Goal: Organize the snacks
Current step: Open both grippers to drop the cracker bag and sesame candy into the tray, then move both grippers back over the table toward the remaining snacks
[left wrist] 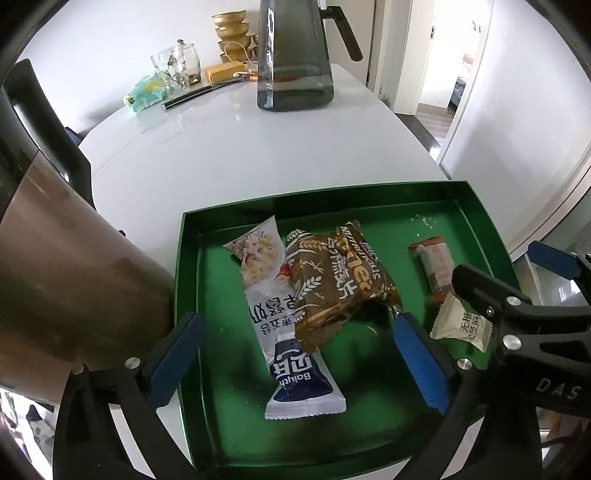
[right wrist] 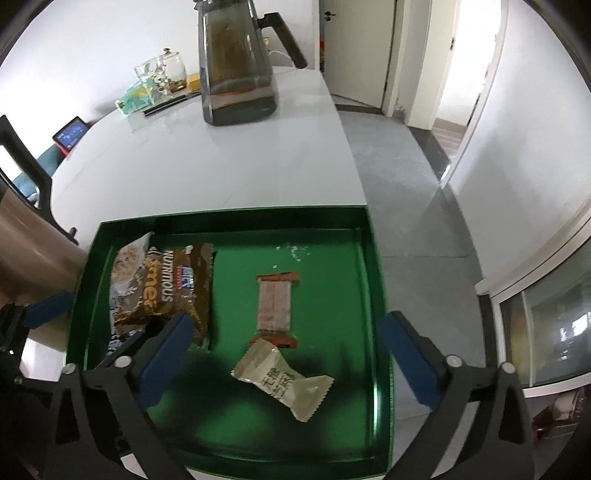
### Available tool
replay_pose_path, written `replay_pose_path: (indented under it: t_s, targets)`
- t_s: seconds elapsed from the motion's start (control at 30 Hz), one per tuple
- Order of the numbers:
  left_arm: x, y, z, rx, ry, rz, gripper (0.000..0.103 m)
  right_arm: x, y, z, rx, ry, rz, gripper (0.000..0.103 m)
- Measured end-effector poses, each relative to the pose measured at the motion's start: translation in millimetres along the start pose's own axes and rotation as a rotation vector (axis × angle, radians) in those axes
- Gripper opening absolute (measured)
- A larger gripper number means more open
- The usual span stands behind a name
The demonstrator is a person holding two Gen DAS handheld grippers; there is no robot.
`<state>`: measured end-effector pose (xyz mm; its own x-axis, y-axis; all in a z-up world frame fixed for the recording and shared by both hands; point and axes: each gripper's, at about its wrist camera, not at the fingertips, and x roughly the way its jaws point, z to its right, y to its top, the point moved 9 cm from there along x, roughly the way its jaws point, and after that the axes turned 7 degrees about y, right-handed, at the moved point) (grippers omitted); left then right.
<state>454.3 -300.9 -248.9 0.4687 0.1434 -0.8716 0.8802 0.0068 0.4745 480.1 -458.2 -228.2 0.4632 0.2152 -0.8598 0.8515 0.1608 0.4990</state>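
A green tray (left wrist: pixel 188 266) (right wrist: pixel 373 280) sits at the white table's near edge. In it lie a white and navy cereal packet (left wrist: pixel 280 332) (right wrist: pixel 127 258), a brown oatmeal bag (left wrist: pixel 332 284) (right wrist: pixel 173 291) lying partly over it, an orange-ended bar (left wrist: pixel 434 266) (right wrist: pixel 275 304) and a small beige wrapped sweet (left wrist: pixel 461 326) (right wrist: pixel 282 378). My left gripper (left wrist: pixel 295 365) is open and empty, straddling the cereal packet and brown bag. My right gripper (right wrist: pixel 288 365) is open and empty, straddling the beige sweet; it also shows in the left wrist view (left wrist: pixel 491 284).
A dark glass kettle (left wrist: pixel 295 62) (right wrist: pixel 238 70) stands mid-table behind the tray. Glass jars (left wrist: pixel 177 64), gold bowls (left wrist: pixel 232 33), a yellow box and a black knife sit at the far end. A brown metallic vessel (left wrist: pixel 66 280) stands close left of the tray. The floor drops off right of the table.
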Motion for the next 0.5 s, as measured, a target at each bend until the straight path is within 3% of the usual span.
replay_pose_path:
  t_s: [0.5]
  targets:
    - [-20,-15,0,-0.008,-0.037,0.002,0.101,-24,-10,-1,0.011,-0.006,0.014,0.103]
